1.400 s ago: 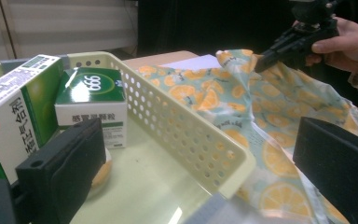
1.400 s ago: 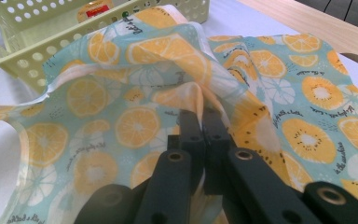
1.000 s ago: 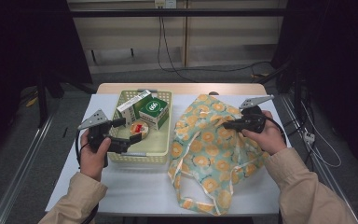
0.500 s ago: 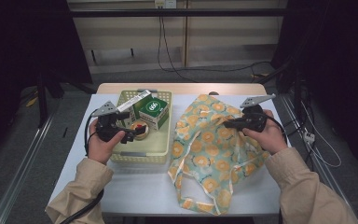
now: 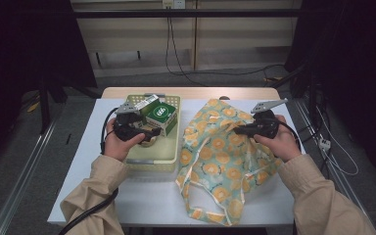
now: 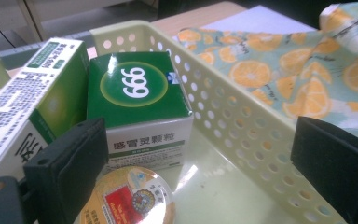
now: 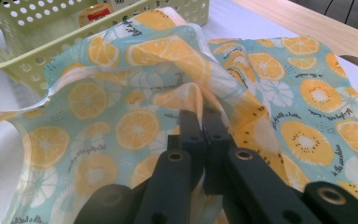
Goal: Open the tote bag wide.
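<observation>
Currently the left gripper [image 5: 149,133] sits over the pale yellow perforated basket [image 5: 162,161], its jaws spread wide with nothing between them. In the left gripper view the two black pads [image 6: 70,168] frame the basket's contents: a green box marked 999 [image 6: 137,100] stands upright near the middle, a longer green-and-white carton [image 6: 25,119] leans just beside it on the left of that view, and a round tin with a gold and red lid [image 6: 128,200] lies on the basket floor in front of the green box, close to the left pad. No pad touches any item.

The right gripper [image 5: 240,129] is clamped tight on a fold of the orange-slice print cloth bag [image 5: 225,161]. In the right gripper view the jaws meet on a raised ridge of fabric, lifting the bag's edge off the white table [image 5: 137,196]. The bag lies crumpled to the right of the basket in the high view, touching or nearly touching its side wall; one handle loop trails toward the near table edge. Both hands [image 5: 120,144] grip their tools.
</observation>
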`<state>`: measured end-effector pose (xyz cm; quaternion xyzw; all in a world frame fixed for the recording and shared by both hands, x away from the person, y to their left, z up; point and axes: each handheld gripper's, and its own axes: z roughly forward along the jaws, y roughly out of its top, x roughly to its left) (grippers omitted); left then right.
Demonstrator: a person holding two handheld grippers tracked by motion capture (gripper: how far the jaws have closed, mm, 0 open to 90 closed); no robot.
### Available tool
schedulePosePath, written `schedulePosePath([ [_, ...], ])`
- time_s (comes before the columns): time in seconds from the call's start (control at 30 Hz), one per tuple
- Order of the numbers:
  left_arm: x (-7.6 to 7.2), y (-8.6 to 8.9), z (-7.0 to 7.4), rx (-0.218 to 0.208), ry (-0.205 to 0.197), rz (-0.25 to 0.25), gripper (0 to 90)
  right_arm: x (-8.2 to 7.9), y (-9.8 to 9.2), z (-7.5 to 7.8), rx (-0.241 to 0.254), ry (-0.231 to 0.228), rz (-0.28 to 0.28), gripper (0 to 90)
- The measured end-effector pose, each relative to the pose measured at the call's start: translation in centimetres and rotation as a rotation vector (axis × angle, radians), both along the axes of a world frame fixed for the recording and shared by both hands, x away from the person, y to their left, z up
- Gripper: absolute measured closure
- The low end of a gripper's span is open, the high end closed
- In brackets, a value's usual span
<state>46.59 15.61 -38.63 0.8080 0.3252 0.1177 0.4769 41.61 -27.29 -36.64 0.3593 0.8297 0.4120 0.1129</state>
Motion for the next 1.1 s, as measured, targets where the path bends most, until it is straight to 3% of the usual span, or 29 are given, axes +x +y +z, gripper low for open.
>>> schedulePosePath([
  [0.03,0.4,-0.4,-0.6,0.007,0.027,0.0,4.8,0.0,0.0,0.0,0.0,0.0,0.001,89.8],
  [0.3,1.3,-0.6,-2.9,0.085,0.074,0.028,5.0,0.0,0.3,-0.1,-0.005,0.0,0.009,89.8],
  [0.33,1.5,-0.6,-3.3,0.094,0.11,0.043,4.9,0.1,0.3,-0.1,-0.004,0.001,0.009,89.8],
  [0.43,1.9,-0.8,-3.6,0.126,0.136,0.066,4.9,0.1,0.2,-0.2,-0.003,0.002,0.009,89.8],
  [0.5,2.1,-0.9,-3.6,0.169,0.126,0.085,5.0,0.2,0.2,-0.2,-0.003,0.003,0.008,89.8],
  [0.7,2.9,-0.8,-4.3,0.241,0.158,0.097,5.7,0.1,0.1,-0.2,0.001,0.002,0.01,89.8],
  [0.87,3.3,-0.8,-4.8,0.279,0.167,0.116,6.1,0.1,0.0,-0.3,0.003,0.006,0.015,89.8],
  [1.0,3.4,-0.8,-5.2,0.283,0.186,0.146,6.5,0.1,0.1,-0.5,0.004,0.009,0.019,89.8],
  [1.1,3.5,-1.1,-5.6,0.335,0.207,0.148,7.5,0.1,0.0,-0.7,0.001,0.012,0.018,89.8],
])
